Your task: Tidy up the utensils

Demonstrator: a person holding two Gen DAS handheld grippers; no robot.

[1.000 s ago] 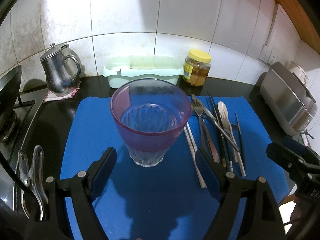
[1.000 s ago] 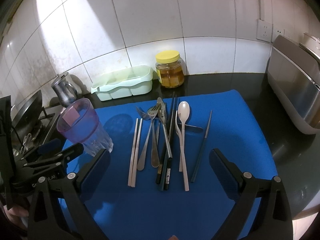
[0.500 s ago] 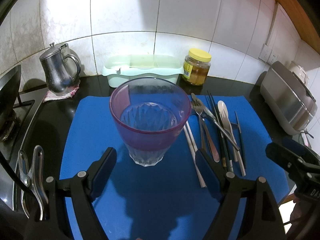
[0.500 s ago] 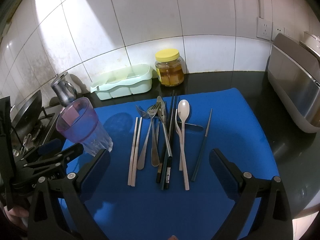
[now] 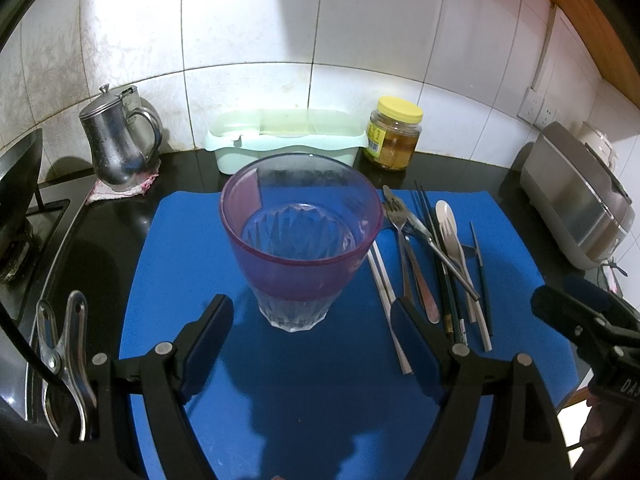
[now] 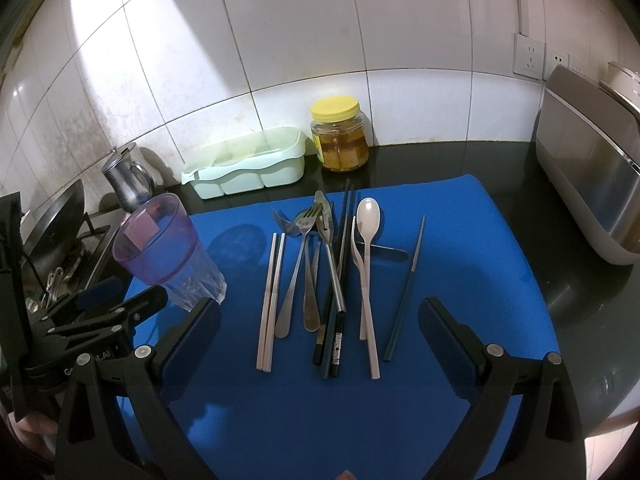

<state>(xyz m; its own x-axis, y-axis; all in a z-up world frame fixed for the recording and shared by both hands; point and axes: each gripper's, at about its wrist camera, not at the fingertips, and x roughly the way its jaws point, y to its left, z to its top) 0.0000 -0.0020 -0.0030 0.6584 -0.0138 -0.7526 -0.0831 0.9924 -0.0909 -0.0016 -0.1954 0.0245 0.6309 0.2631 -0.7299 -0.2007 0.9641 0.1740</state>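
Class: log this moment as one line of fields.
left gripper: open, facing cup | right gripper: open, above utensils | mat: cup upright, empty

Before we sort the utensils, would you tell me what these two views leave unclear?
- Left wrist view: the cup hides part of the pale chopsticks.
- Right wrist view: the crossing forks and dark chopsticks overlap, so their count is uncertain.
- Both views: the green box has a lid, contents hidden.
- Right wrist view: the frame's edge cuts off the steel appliance.

Matt blue mat (image 6: 460, 240); shiny metal fork (image 6: 298, 264); clear faceted cup (image 5: 300, 240).
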